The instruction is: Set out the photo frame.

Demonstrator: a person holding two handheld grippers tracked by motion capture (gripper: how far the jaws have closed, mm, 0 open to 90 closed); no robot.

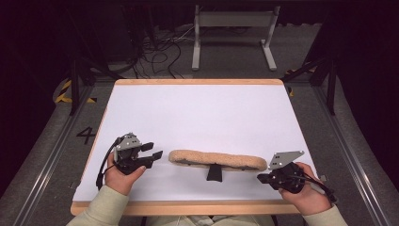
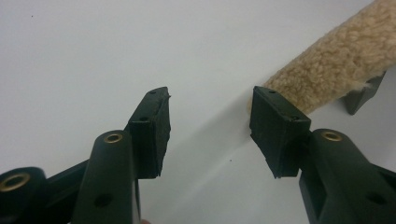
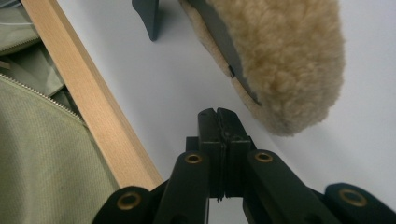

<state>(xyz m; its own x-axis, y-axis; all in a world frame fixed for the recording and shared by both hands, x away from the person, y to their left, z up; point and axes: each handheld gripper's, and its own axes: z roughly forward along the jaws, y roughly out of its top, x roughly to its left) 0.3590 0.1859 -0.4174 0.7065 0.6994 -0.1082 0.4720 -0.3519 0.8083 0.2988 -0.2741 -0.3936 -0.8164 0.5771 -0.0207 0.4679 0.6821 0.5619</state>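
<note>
Left gripper [image 1: 157, 155] open by fleece pad [image 1: 217, 160]; floor mark "4" [image 1: 86, 135].

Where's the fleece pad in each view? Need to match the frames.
High view: the fleece pad lies across the near middle of the white table, between the grippers.
Left gripper view: its end sits upper right, just past the open jaws.
Right gripper view: its other end sits top centre, ahead of the shut jaws.
Shared landmark: the pad's dark handle.
</note>
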